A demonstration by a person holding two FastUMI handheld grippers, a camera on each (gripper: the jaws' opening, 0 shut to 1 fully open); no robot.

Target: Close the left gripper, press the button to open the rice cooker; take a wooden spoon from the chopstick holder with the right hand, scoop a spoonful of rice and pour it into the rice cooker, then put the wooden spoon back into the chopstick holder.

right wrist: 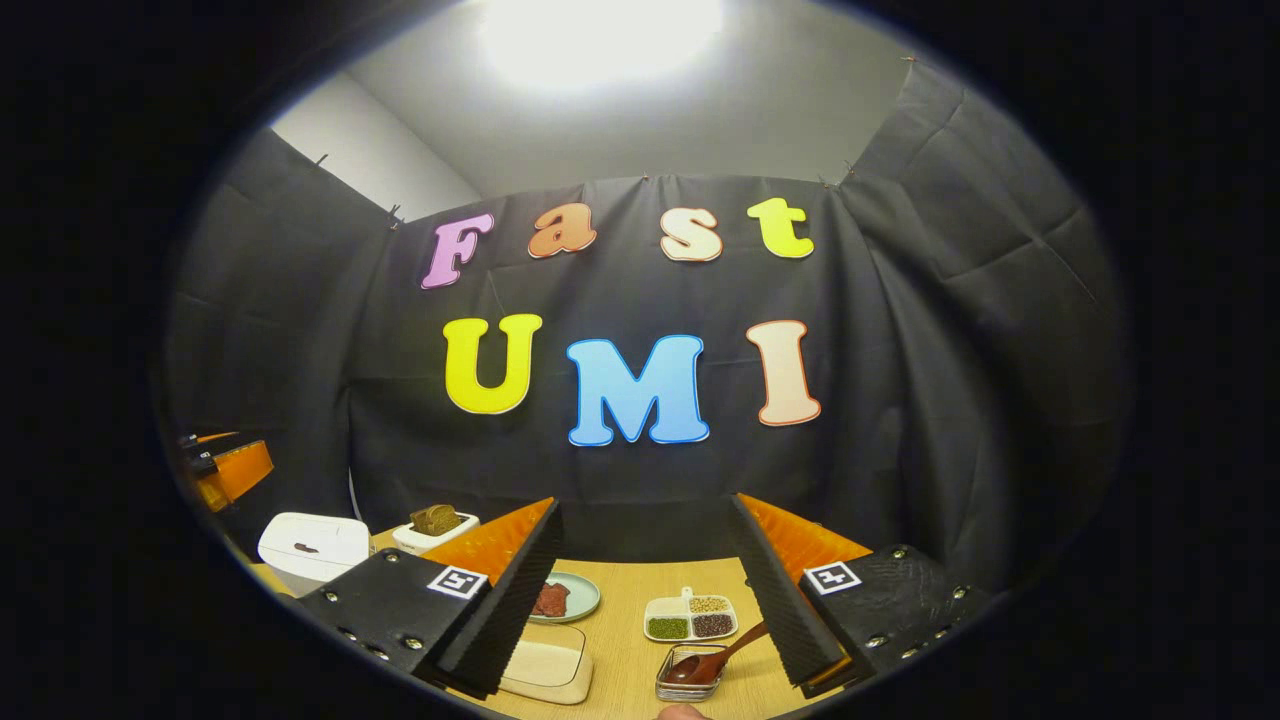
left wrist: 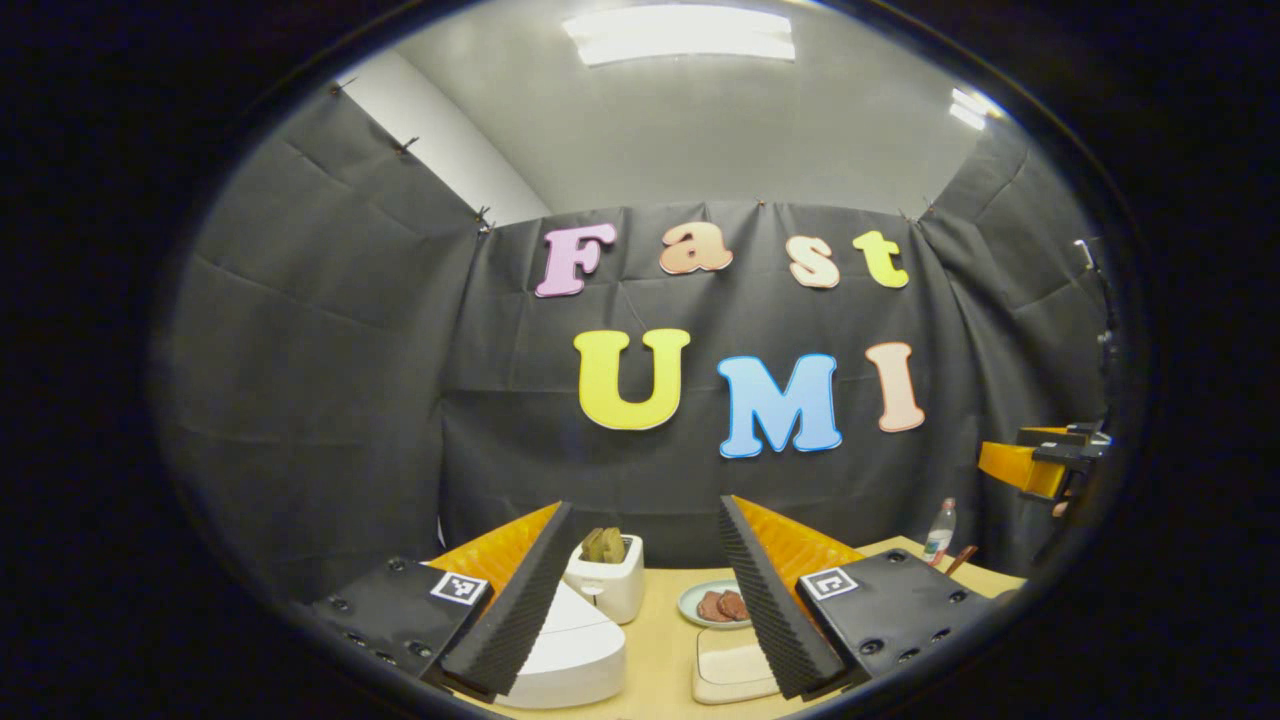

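Rice cooker (left wrist: 565,660) sits on the wooden table (left wrist: 660,630), white, lid down, low between the left gripper (left wrist: 640,600) fingers and partly behind its left finger. In the right gripper view the cooker (right wrist: 315,545) is at the far left of the table. Wooden spoon (right wrist: 715,660) lies tilted in a small clear glass holder (right wrist: 690,675) near the table's front edge, bowl down, handle running up and right to the right gripper's right finger; whether they touch I cannot tell.

Left gripper: held level above the table, pointing at the back wall, jaws wide apart, nothing between them. Right gripper (right wrist: 645,590): same pose, level, jaws wide apart, empty.

The right gripper's orange body (left wrist: 1040,460) shows at the far right of the left gripper view, raised well above the table.

Around: toaster (left wrist: 605,575) with bread behind the cooker, plate (left wrist: 715,605) with reddish pieces beside it, shallow rectangular box (left wrist: 730,670) in front, bottle (left wrist: 938,530) at right rear. Divided dish (right wrist: 690,618) of grains just behind the spoon's holder.
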